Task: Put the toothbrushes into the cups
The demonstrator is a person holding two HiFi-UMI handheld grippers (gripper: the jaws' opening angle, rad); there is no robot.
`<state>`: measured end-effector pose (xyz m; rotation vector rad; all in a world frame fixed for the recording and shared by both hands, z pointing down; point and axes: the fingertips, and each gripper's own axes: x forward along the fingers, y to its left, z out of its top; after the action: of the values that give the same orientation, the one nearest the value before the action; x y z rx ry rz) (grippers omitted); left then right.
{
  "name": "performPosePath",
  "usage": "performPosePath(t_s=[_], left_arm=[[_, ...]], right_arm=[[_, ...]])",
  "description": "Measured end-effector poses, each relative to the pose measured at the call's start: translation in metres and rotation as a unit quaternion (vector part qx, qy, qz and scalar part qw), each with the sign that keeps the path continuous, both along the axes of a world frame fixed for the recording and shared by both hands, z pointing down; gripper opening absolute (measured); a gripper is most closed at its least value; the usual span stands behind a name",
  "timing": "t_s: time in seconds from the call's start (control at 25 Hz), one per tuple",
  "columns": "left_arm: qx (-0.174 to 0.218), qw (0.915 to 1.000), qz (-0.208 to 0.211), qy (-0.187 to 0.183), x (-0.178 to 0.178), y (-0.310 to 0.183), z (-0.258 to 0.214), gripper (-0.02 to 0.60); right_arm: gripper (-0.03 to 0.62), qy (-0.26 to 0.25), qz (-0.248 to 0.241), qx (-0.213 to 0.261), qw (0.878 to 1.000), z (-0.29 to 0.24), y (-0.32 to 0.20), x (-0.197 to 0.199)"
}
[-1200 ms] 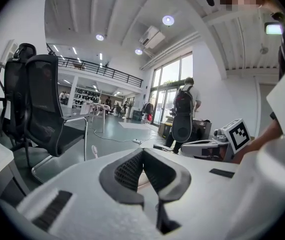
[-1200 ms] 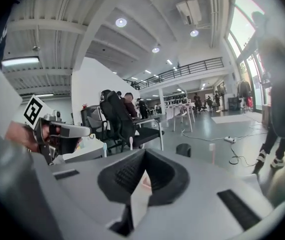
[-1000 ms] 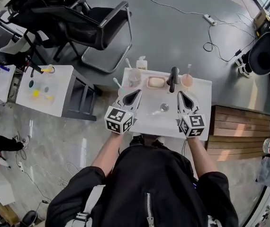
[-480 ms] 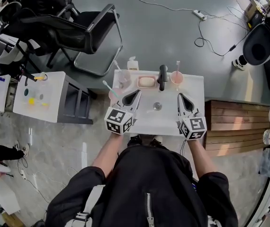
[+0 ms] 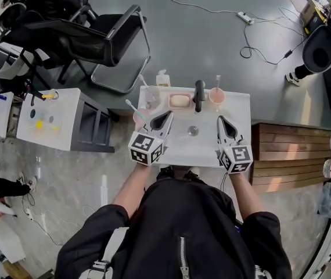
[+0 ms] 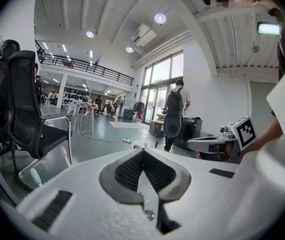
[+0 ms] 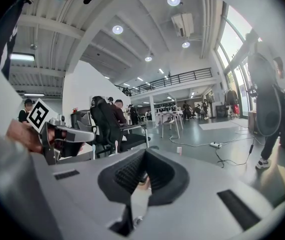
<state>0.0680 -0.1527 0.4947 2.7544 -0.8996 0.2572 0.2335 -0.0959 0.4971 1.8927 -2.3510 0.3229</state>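
White desk [image 5: 235,150] carries cups [image 5: 216,96], small and blurry, ahead of left tool [image 5: 166,116] and right tool [image 5: 220,120], both pinched together, empty; toothbrushes [image 5: 217,81] stand inside, heads up

Both forearms reach forward, side by side. The left gripper [image 5: 168,115] and the right gripper [image 5: 220,119] point ahead, tilted slightly downward, each with its jaws pressed together.

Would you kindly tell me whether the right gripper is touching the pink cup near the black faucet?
Apart. The head view shows a strip of bare white counter between the right gripper and the pink cup.
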Motion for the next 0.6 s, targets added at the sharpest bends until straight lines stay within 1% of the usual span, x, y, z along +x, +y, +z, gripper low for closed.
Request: performPosePath(t_s=[0.6], left_arm=[[-0.006,1.0000,-0.001,-0.002,-0.004,-0.010,0.009,0.002]], right_arm=[[0.003,-0.002,-0.005,-0.001,1.000,0.005,-0.012,-0.006]])
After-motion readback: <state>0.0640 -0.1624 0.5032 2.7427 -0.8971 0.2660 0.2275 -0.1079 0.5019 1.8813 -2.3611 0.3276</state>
